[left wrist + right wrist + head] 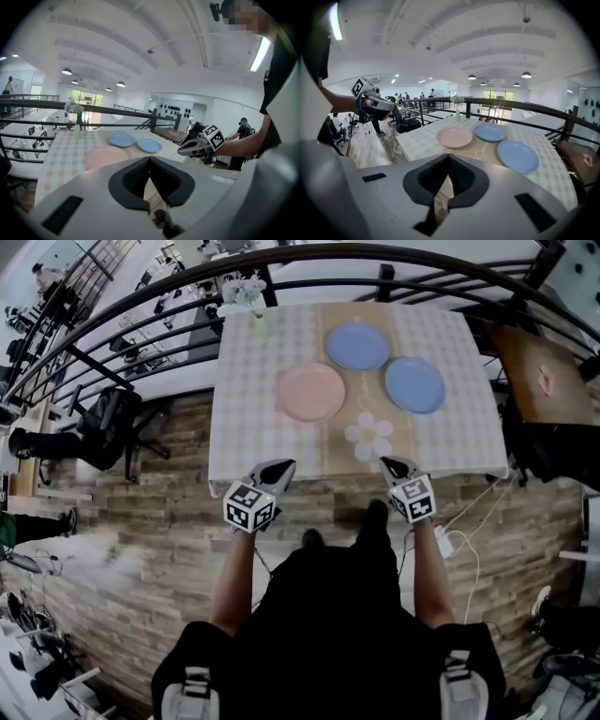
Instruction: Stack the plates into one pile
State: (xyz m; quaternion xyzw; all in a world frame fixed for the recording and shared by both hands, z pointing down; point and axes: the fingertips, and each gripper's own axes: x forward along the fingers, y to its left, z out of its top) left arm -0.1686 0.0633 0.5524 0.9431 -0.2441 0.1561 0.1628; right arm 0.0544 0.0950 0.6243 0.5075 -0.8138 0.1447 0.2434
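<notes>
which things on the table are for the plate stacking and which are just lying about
For the job: pink plate; far blue plate; nearer blue plate.
Just lying about: flower-shaped mat; small vase of flowers.

Light: bright and even, from ceiling lamps (526, 75) and a tube light (260, 54).
Shadows: soft, faint.
Distortion: strong fisheye bending; black corners in both gripper views.
Focus: mid-scene sharp, nearest foreground slightly soft.

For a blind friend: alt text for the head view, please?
Three unstacked plates on a checked table: pink plate, far blue plate, near blue plate. Left gripper and right gripper, both shut, hover at its near edge.
</notes>
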